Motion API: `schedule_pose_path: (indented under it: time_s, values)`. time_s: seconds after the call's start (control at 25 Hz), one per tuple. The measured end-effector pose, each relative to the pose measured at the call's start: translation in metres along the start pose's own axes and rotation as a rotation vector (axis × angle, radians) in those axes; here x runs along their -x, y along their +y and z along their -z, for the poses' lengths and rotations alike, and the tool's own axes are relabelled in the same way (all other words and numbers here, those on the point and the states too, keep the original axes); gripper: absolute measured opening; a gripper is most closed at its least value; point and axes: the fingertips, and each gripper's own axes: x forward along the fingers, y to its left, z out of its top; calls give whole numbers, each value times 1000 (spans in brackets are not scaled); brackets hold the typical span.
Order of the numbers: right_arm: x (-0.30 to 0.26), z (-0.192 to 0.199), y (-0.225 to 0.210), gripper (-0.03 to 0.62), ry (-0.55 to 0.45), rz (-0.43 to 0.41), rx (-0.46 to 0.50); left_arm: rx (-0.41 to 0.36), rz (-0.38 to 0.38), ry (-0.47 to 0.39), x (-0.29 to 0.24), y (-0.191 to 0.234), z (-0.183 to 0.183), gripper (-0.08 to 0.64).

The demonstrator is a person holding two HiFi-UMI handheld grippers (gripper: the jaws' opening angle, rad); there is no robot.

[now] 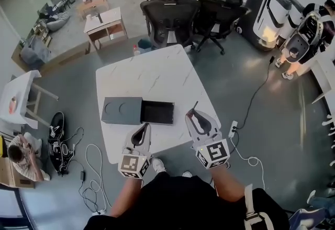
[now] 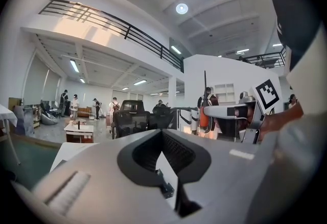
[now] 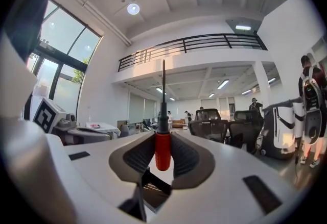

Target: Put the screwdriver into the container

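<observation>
Table (image 1: 157,72): white with faint grey veining. Container (image 1: 157,112): black inside, with a dark grey lid (image 1: 121,110) just to its left. Screwdriver (image 3: 162,149): red handle, black collar, dark shaft. Left gripper (image 1: 143,127) and right gripper (image 1: 192,114): pale grey shells, black ribbed pads (image 3: 137,154). Left cube (image 1: 134,165) and right cube (image 1: 214,153): white with black square markers. Floor (image 1: 251,134): grey-green. Chairs (image 1: 172,17), far side: black.
</observation>
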Motion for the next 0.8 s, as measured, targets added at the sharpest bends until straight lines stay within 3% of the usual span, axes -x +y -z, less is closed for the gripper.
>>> schedule_pose_path:
  time_s: [0.48, 0.8]
  values:
    - [-61, -2, 25, 97, 24, 48, 44, 50, 42, -3, -6, 72, 8, 9]
    - [-77, 12, 29, 97, 75, 80, 62, 61, 61, 8, -7, 98, 18, 9]
